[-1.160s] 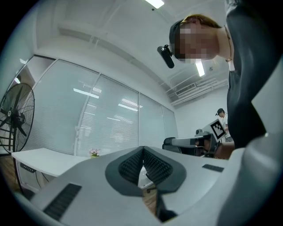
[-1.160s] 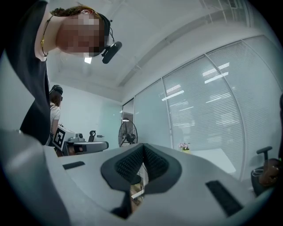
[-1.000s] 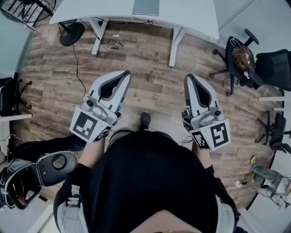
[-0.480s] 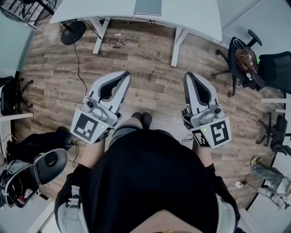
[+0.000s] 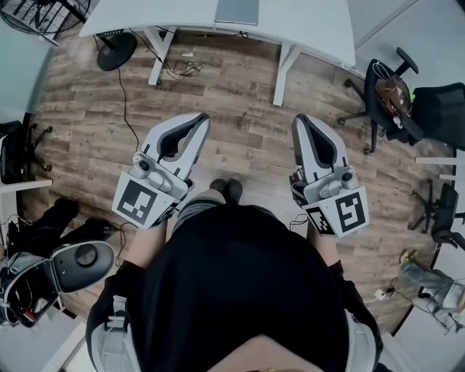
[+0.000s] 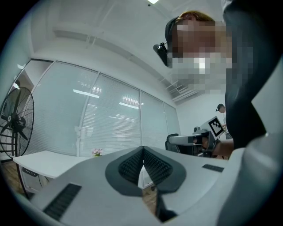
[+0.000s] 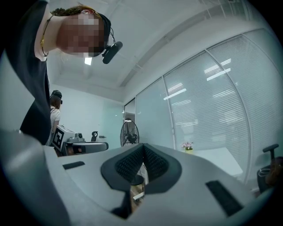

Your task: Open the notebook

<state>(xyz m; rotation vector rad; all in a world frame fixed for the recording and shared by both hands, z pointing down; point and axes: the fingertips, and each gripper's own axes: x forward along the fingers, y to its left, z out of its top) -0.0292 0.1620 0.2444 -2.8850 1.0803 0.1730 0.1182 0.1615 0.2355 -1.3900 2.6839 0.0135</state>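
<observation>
The notebook [image 5: 236, 10], a flat grey slab, lies on the white table [image 5: 305, 25] at the far side of the room, its far end cut off by the top of the head view. It is well apart from both grippers, with a stretch of wood-plank floor [image 5: 240, 94] in between. The person, in a black top [image 5: 247, 290], stands back from the table and holds the two tools out front, side by side and apart from each other. The left gripper [image 5: 200, 120] has its jaws pressed together with nothing between them (its own view shows the ribbed pads [image 6: 131, 166] meeting at a seam). The right gripper [image 5: 299, 122] is the same: jaws closed and empty. A fan's round base [image 5: 115, 51] sits on the floor near the table's left leg, and black office chairs [image 5: 392, 87] stand off to the right.
</observation>
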